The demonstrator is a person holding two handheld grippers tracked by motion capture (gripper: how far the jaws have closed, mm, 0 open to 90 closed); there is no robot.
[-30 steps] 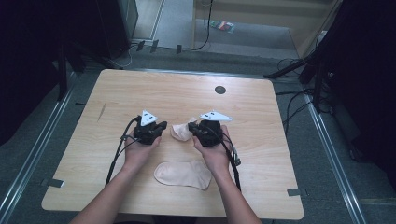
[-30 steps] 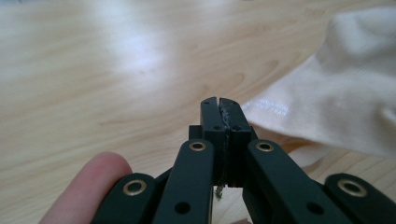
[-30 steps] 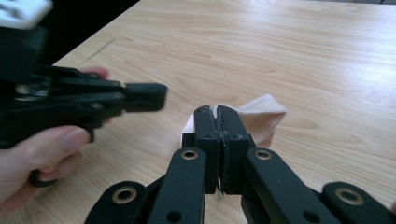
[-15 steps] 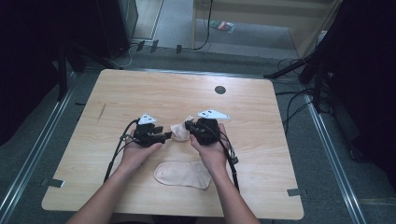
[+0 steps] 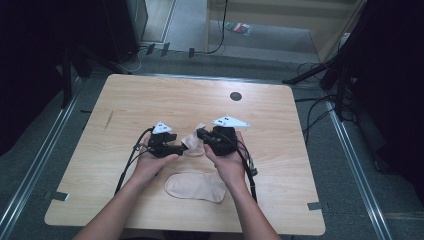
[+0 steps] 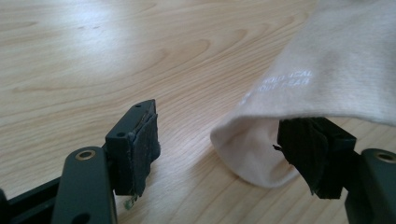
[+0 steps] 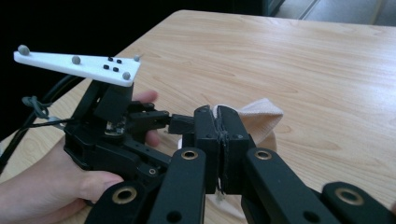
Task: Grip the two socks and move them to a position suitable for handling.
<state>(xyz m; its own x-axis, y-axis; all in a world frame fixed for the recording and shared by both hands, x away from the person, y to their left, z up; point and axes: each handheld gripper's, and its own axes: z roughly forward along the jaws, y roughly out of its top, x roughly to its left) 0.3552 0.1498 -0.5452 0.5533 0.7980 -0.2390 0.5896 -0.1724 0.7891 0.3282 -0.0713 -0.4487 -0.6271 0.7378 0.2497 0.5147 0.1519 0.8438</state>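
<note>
Two socks share your wooden surface (image 5: 150, 100), which fills the middle of the high view with dark floor, rails and loose cables around it. Toward the top centre of that surface sits a small dark round hole (image 5: 235, 96), well apart from your work. Beyond the far edge, at the top of the frame, a small colourful item (image 5: 238, 28) lies on the grey floor; it is too small to identify.

Lower centre, just beside your wrists, the flat sock (image 5: 196, 186) lies spread out and untouched, apart from both tools.

At the centre of the frame, the held sock (image 5: 193, 143) hangs between your two tools. Your right hand-held gripper (image 5: 202, 135) is clamped tight on one edge of it; in the right gripper view the fabric pokes out beyond the closed jaws. Your left hand-held gripper (image 5: 181, 148) stands partly apart, and its jaws have just been opening. In the left gripper view one pad (image 6: 306, 154) sits tucked under the sock's open edge, while the other pad stands clear on the bare wood, so nothing is pinched.

Faint white lettering (image 6: 285, 81) is printed on the held sock near that edge, but it is too blurred to read.
</note>
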